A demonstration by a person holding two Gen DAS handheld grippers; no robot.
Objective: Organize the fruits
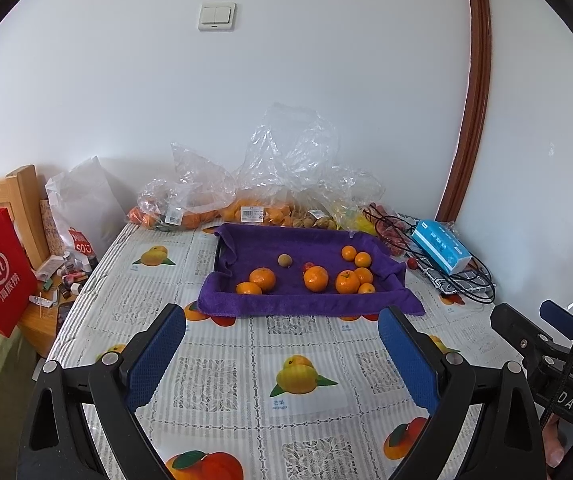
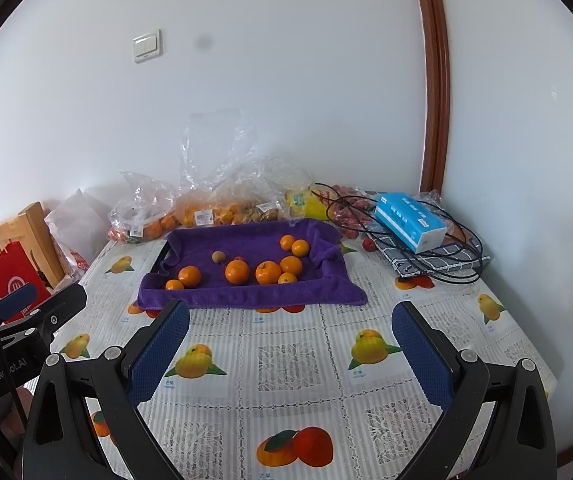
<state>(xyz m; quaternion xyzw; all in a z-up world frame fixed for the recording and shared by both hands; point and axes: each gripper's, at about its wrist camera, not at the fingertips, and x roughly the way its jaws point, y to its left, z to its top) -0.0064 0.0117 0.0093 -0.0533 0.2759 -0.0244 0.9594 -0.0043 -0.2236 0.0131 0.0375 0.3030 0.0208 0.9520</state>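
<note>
Fruit-print tablecloth (image 1: 286,344) covers table beside white wall (image 1: 326,80).

White walls (image 1: 326,60) meet in the far right corner, where a brown wooden door frame (image 1: 474,92) curves up. A light switch (image 1: 217,16) sits high on the far wall. At far left stands a wooden chair (image 1: 22,200).

Your left gripper (image 1: 282,354) hangs above the tabletop (image 1: 222,360), fingers (image 1: 156,360) spread wide, nothing between them. Your right gripper (image 2: 290,354) sits level beside it, fingers (image 2: 422,356) equally wide apart, also empty. Both point forward.
</note>
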